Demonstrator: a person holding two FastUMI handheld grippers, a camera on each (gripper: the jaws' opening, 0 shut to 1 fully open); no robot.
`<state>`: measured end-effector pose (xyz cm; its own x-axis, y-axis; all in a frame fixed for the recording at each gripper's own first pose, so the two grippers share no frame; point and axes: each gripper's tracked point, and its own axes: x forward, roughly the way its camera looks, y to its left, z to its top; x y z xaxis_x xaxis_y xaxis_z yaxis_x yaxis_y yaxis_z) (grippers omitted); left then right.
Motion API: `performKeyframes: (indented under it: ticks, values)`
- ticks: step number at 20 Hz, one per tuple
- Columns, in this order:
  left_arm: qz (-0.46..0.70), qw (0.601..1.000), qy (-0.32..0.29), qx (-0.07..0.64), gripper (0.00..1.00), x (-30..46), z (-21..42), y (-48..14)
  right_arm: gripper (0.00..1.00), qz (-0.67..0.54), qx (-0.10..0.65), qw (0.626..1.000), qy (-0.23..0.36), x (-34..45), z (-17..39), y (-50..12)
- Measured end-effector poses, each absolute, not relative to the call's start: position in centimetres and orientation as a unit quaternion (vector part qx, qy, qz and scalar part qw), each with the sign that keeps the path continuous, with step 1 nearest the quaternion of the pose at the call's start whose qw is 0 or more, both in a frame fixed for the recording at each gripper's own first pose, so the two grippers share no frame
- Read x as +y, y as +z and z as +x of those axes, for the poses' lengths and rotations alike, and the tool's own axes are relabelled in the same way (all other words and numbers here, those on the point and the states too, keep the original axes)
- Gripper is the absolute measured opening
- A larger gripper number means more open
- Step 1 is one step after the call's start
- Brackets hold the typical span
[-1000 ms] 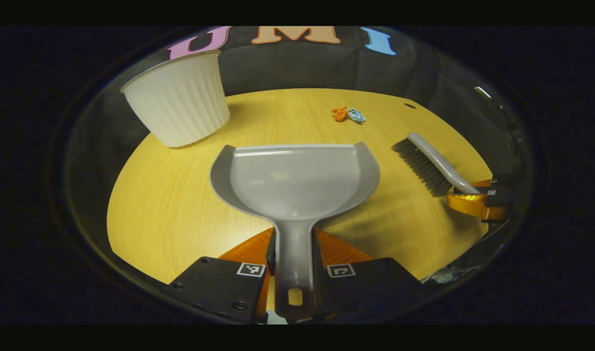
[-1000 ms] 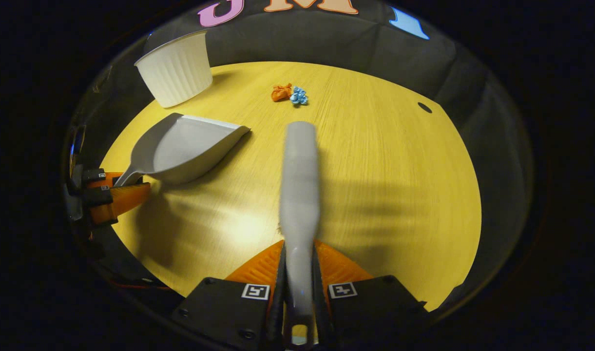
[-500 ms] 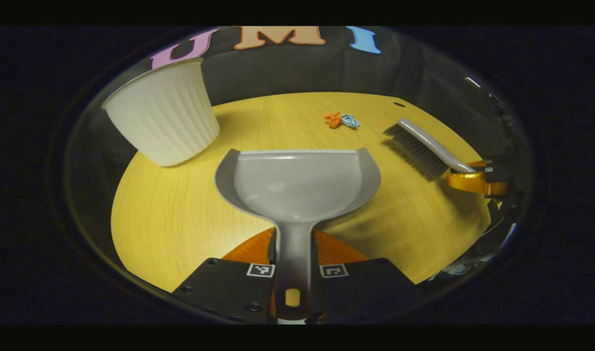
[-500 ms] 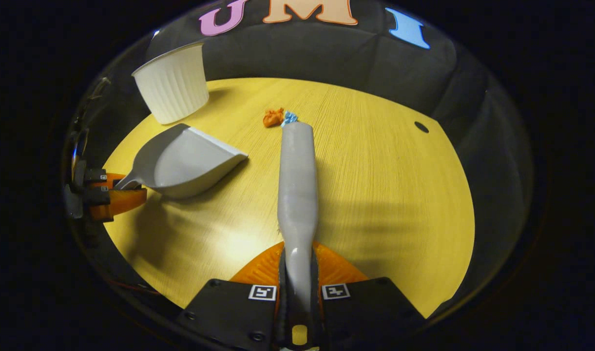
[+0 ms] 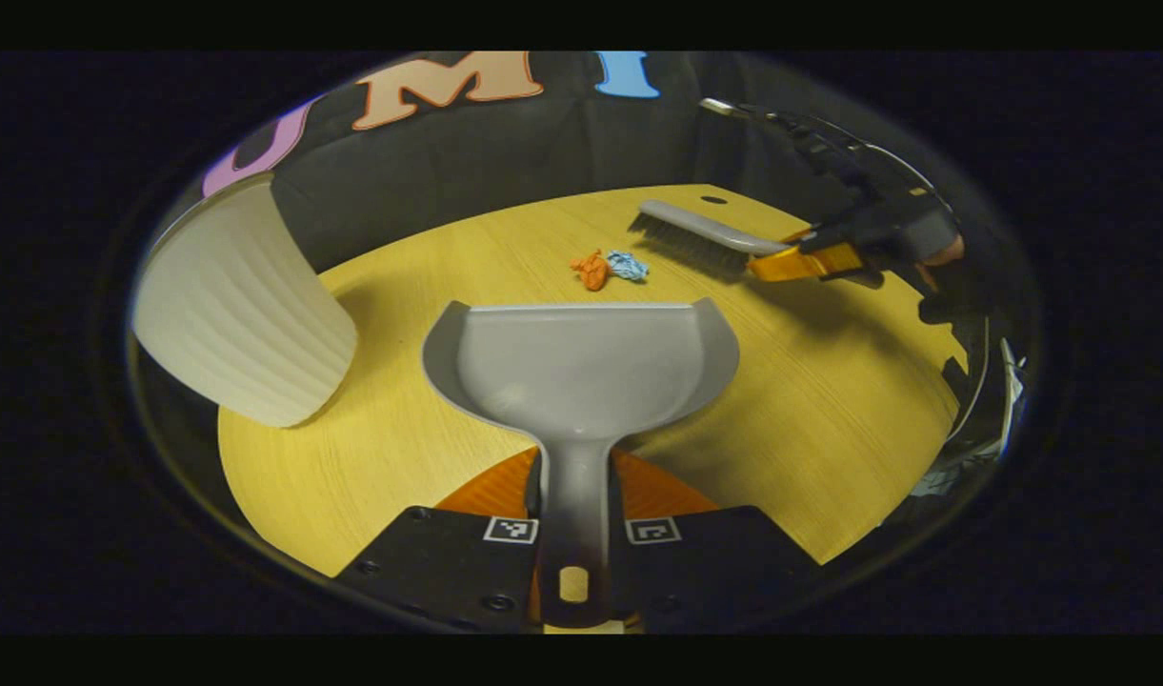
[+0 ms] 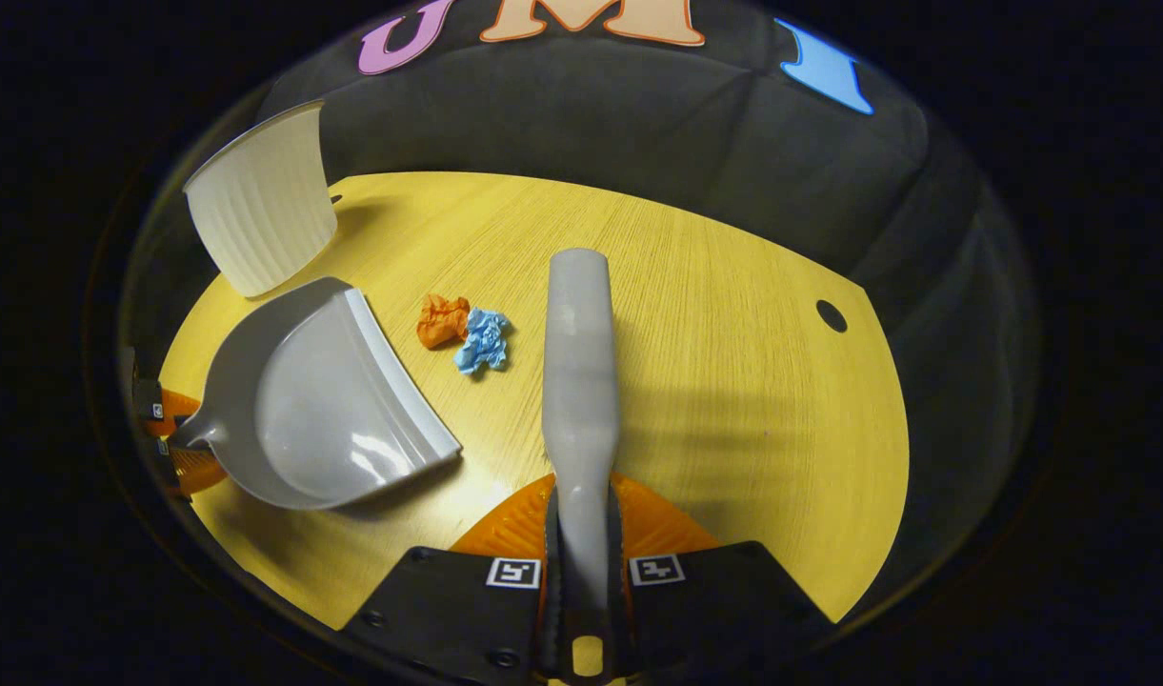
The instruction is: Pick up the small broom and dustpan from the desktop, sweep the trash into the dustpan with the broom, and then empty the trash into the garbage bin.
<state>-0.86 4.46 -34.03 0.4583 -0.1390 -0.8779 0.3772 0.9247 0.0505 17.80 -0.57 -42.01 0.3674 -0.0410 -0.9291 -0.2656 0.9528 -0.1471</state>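
My left gripper [image 5: 573, 495] is shut on the handle of the grey dustpan [image 5: 581, 367], whose open lip faces two paper scraps, one orange [image 5: 591, 271] and one blue [image 5: 627, 266], a short way ahead of it. My right gripper [image 6: 582, 534] is shut on the handle of the grey broom [image 6: 579, 357], which points forward just right of the scraps [image 6: 465, 329]. In the left gripper view the broom [image 5: 700, 233] hovers beyond the scraps, bristles down, held by the right gripper [image 5: 810, 261]. The dustpan [image 6: 319, 400] lies left of the scraps in the right gripper view.
A white ribbed garbage bin [image 5: 238, 310] stands at the table's left, close to the dustpan; it is at the far left in the right gripper view [image 6: 262, 214]. The round wooden table [image 6: 733, 381] has a small hole [image 6: 831, 315] near its right edge. Black cloth walls the back.
Both grippers have moved forward toward the scraps. The dustpan now sits just before them, and the broom has swung in behind and to the right of them. The bin looms closer on the left.
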Motion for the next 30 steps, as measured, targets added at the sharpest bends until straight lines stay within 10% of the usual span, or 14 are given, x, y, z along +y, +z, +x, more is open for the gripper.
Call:
performKeyframes:
  ticks: [17,30]
  values:
    - [0.134,0.826,-0.178,0.518,0.19,4.0,-1.1,-34.8,0.19,-0.275,0.554,0.691,0.373,5.2,18.0,-42.5]
    - [0.141,0.908,-0.142,0.369,0.19,2.9,0.4,-30.1,0.2,-0.104,0.45,0.876,0.137,-2.8,23.6,-34.2]
